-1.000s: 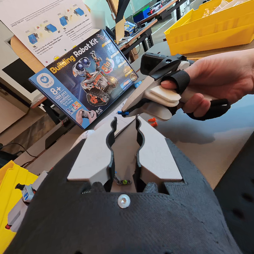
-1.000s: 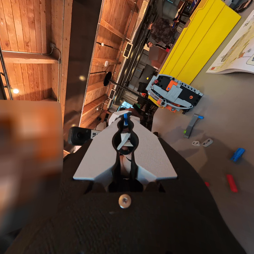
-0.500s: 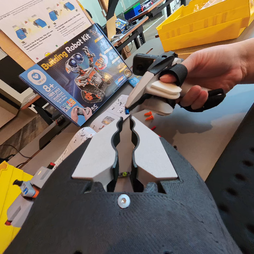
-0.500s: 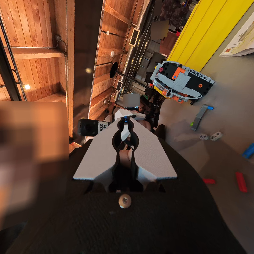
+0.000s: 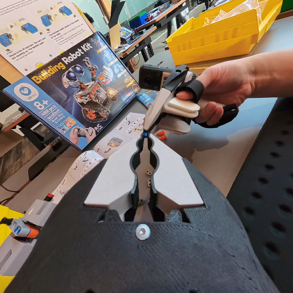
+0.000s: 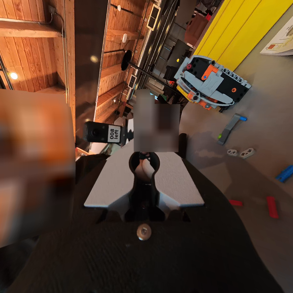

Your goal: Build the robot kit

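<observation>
In the left wrist view my left gripper [image 5: 145,138] has its tips closed in on a small blue pin [image 5: 145,134], held above the grey table. My right gripper [image 5: 146,129], held by a hand, comes in from the upper right, shut, and pinches the same pin from above. The two grippers meet tip to tip. In the right wrist view my right gripper [image 6: 144,153] points at the left gripper's black camera [image 6: 101,132]; a mosaic patch hides its tips and the pin.
A blue robot kit box [image 5: 76,98] leans behind an open booklet [image 5: 126,126]. Yellow bins [image 5: 222,34] stand far right. A partly built grey-black model [image 6: 212,85], a grey beam [image 6: 229,128], white connectors [image 6: 241,153], blue [image 6: 285,175] and red pieces [image 6: 271,206] lie about. Left and right tips are no more than a few centimetres apart.
My left gripper has closed from wide open onto the blue pin while moving up to the right gripper's tip. The right gripper has turned and come closer, still holding the pin.
</observation>
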Demonstrator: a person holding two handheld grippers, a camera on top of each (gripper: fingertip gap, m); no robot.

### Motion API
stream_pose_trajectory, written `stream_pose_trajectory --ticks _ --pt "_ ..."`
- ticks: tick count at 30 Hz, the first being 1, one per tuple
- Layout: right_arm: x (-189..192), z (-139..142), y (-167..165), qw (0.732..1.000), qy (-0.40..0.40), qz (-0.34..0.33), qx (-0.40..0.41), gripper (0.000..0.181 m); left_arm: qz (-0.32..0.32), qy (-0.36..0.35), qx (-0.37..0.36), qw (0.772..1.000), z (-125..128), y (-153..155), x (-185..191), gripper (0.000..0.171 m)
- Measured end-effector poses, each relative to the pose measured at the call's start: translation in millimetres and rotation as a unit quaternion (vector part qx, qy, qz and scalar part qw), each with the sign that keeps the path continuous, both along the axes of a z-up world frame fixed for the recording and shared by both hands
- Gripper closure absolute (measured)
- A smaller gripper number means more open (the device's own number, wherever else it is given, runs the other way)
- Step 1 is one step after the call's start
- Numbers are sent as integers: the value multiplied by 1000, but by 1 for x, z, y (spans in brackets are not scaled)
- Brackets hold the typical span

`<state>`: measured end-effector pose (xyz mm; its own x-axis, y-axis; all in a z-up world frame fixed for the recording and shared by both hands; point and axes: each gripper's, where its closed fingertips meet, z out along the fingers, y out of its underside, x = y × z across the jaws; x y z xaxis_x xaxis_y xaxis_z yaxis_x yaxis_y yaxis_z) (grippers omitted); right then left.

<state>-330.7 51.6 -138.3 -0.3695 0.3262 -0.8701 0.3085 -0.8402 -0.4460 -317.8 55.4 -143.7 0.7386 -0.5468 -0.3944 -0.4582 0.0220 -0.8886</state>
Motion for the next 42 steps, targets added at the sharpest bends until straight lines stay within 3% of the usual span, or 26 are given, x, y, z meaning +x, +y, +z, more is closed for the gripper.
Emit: stream_pose_trajectory --ticks 1,5,7,9,10,13,16,27,30,33,37,39,42 --pt "2 1 -3 1000 4 9 20 176 -10 -5 -4 1000 1 -3 1 169" --pt "11 15 -19 981 52 22 187 146 -52 -28 -19 998 8 -15 4 169" --pt "16 21 -24 947 85 -6 311 134 -80 -38 -22 996 12 -24 7 169" --pt "20 21 -27 903 97 -36 417 134 -101 -35 -24 994 14 -32 9 169" --pt "22 22 -32 888 105 -36 446 143 -111 -26 -22 993 14 -35 10 169" --pt "24 20 -43 858 117 -26 500 165 -127 1 -17 992 12 -43 12 169" --pt "21 15 -47 833 118 -27 540 170 -139 11 -23 990 9 -47 16 169" --pt "23 5 -49 812 91 -7 576 176 -154 -1 -39 987 2 -48 22 168" --pt "23 17 -39 784 99 -58 610 177 -162 -77 -70 981 13 -44 22 162" --pt "27 36 -20 727 104 -147 662 177 -196 -204 -132 950 35 -41 21 145" --pt "38 59 -12 658 126 -229 706 177 -202 -319 -166 911 64 -27 16 155" --pt "41 63 -9 636 128 -250 718 178 -206 -359 -186 891 73 -21 13 164" --pt "40 61 -6 617 123 -260 732 177 -213 -396 -227 864 76 -15 11 161"
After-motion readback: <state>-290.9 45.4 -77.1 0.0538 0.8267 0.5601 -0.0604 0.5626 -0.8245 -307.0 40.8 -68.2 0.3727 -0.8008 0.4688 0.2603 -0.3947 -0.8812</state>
